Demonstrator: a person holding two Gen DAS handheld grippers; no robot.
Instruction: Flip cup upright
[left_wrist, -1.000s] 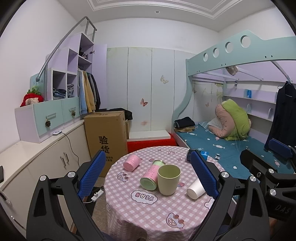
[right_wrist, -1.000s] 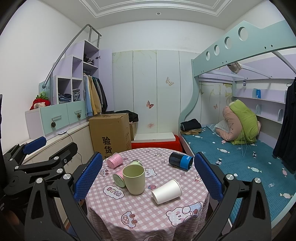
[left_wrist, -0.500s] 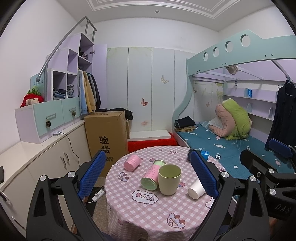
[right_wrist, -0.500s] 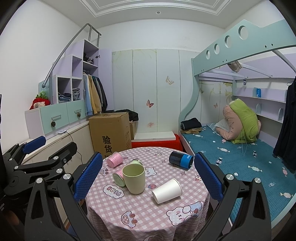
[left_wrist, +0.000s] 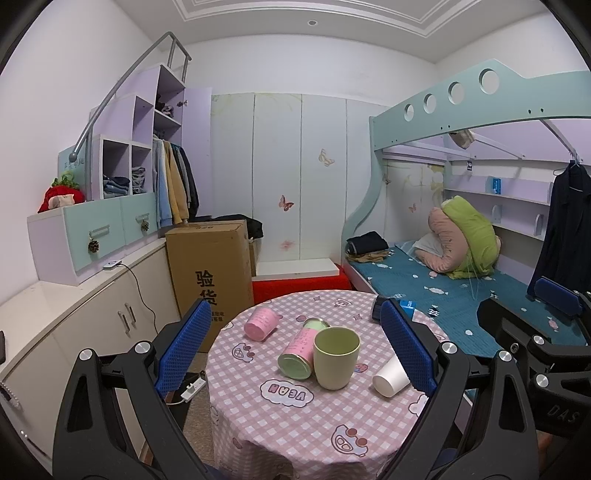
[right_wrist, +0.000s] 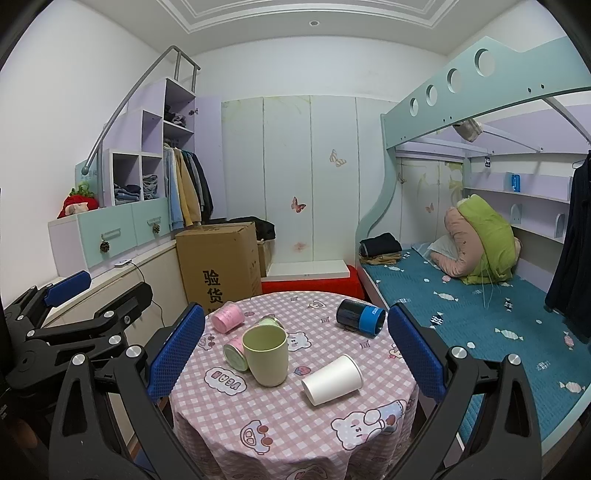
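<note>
While both the left gripper (left_wrist: 295, 347) and right gripper (right_wrist: 295, 350) hang open and empty, the white paper cup (right_wrist: 331, 379) lies sideways, lower centre, awaiting righting on the round checked bench (right_wrist: 295, 424).

Cardboard box (left_wrist: 208, 267) — two large black Chinese characters, 验货, printed one above the other on its front face; smaller print below them and along the top edge is too small to read. Pink checked tablecloth (left_wrist: 295, 424) — a cloud-shaped patch bears the letters "VEAN", seen upside down. Right gripper's black body (left_wrist: 561, 417), left wrist view: raised letters "DAS".
</note>
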